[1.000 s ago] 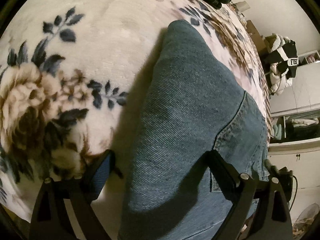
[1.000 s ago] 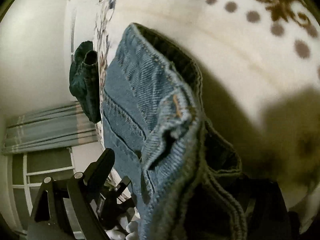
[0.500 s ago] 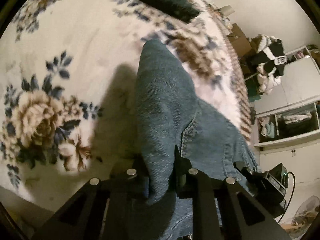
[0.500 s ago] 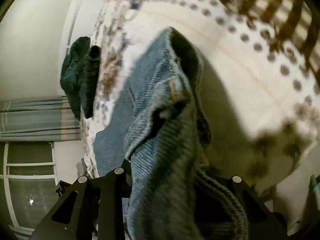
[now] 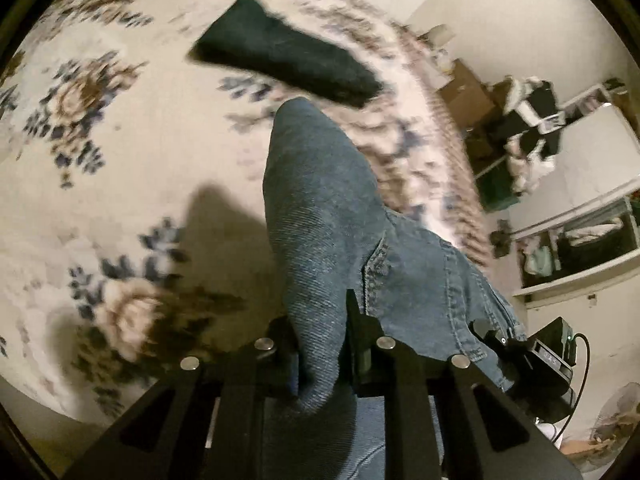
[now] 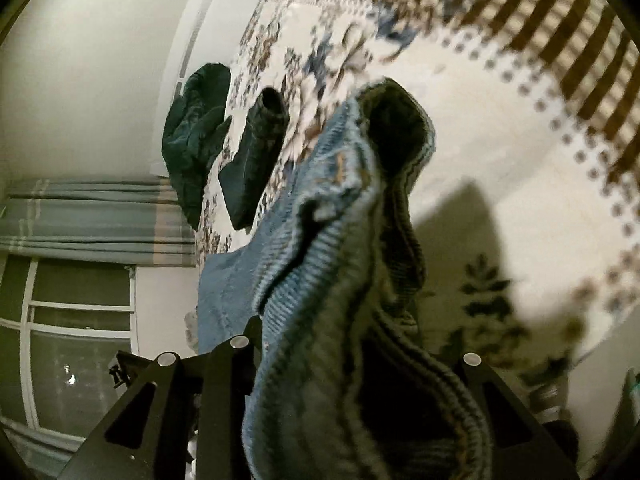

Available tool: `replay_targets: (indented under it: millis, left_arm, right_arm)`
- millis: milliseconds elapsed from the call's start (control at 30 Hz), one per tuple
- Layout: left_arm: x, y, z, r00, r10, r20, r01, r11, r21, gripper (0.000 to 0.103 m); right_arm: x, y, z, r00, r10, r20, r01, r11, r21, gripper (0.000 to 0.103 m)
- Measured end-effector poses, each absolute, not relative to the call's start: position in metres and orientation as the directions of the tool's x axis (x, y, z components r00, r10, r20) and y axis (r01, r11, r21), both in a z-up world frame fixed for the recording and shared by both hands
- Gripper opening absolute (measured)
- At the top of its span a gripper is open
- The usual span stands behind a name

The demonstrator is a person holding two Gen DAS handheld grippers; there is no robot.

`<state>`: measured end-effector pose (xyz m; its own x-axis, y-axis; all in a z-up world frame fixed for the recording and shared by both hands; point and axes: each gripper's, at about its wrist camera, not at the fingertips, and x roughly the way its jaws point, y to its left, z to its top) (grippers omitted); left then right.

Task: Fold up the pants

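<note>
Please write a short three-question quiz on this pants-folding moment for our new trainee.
1. True or false: the left hand-held gripper is shut on the blue jeans.
2. Multiple choice: the surface under the jeans is A) a bare wooden table, B) a floral blanket, C) a tiled floor.
3. Short answer: what colour is the other garment lying on the blanket beyond the jeans?

Key
1. True; denim is pinched between its two fingers.
2. B.
3. Dark green, though blurred. The right hand-held gripper is draped in the jeans, one finger hidden.
</note>
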<state>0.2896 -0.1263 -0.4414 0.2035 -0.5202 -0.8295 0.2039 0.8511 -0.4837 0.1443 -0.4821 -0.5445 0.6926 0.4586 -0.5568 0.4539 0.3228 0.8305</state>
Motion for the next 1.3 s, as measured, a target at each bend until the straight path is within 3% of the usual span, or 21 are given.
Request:
replay_targets:
  millis: [100,200,267,300,467,600,733,900,1067,1100,1133,1167,1200,1300]
  left_arm:
    - [0.309,-0.103,-0.502,0.132,-0.459,-0.879,0.165,0.884,-0.437,0.017]
    - [0.324,-0.078,-0.556,0.037,-0.468,-0.883,0.067,0.883,-0.465,0.027]
    - [0.329,-0.072,-0.563,0.023,-0.507,-0.862,0.058,0.861,-0.505,0.031]
    - [0.330,-0.071,-0.564,0.020,-0.508,-0.861,0.067,0.860,-0.506,0.040]
    - [0.337,-0.072,-0.589,-0.038,-0.553,-0.832,0.037,0.831,-0.555,0.063]
    - [0.339,-0.075,-0.597,-0.078,-0.585,-0.808,0.018,0.809,-0.588,0.068]
    - [0.344,-0.081,-0.600,-0.096,-0.593,-0.799,0.052,0.799,-0.599,0.069]
    - [0.344,-0.081,-0.601,-0.100,-0.609,-0.787,0.068,0.785,-0.616,0.069]
    - [0.342,-0.080,-0.599,-0.069,-0.604,-0.794,0.072,0.790,-0.608,0.069]
    - [0.340,-0.081,-0.595,-0.056,-0.607,-0.793,0.082,0.789,-0.609,0.051]
    - [0.337,-0.080,-0.592,-0.058,-0.622,-0.781,0.092,0.775,-0.625,0.038]
    - [0.335,-0.085,-0.585,-0.056,-0.603,-0.796,0.117,0.788,-0.605,0.032]
    - [0.332,-0.090,-0.575,-0.039,-0.588,-0.808,0.148,0.796,-0.587,0.025]
    - [0.329,-0.095,-0.553,-0.011,-0.579,-0.816,0.181,0.801,-0.571,0.020]
  right_arm:
    - [0.156,-0.457,-0.591,0.631,0.519,-0.576,0.501,0.294,0.814,0.039]
    - [0.153,-0.434,-0.654,0.529,0.552,-0.645,0.623,0.264,0.737,0.058]
    - [0.139,-0.428,-0.668,0.521,0.551,-0.652,0.654,0.233,0.720,0.073]
    - [0.127,-0.427,-0.670,0.545,0.543,-0.639,0.654,0.202,0.729,0.075]
    - [0.089,-0.407,-0.682,0.588,0.601,-0.542,0.638,0.068,0.767,0.080]
    - [0.095,-0.377,-0.699,0.612,0.608,-0.506,0.625,0.020,0.781,0.080]
    - [0.099,-0.365,-0.707,0.705,0.501,-0.502,0.609,-0.066,0.790,0.095]
    - [0.100,-0.361,-0.705,0.797,0.429,-0.426,0.531,-0.160,0.832,0.095]
    - [0.117,-0.363,-0.708,0.799,0.409,-0.441,0.532,-0.138,0.835,0.093]
    - [0.117,-0.362,-0.705,0.792,0.404,-0.458,0.543,-0.122,0.831,0.087]
    - [0.116,-0.361,-0.702,0.773,0.402,-0.491,0.569,-0.095,0.817,0.060]
    - [0.115,-0.361,-0.700,0.763,0.400,-0.507,0.582,-0.083,0.809,0.048]
    - [0.116,-0.361,-0.696,0.756,0.396,-0.521,0.591,-0.071,0.803,0.048]
    - [0.124,-0.363,-0.671,0.736,0.380,-0.560,0.608,-0.007,0.794,0.046]
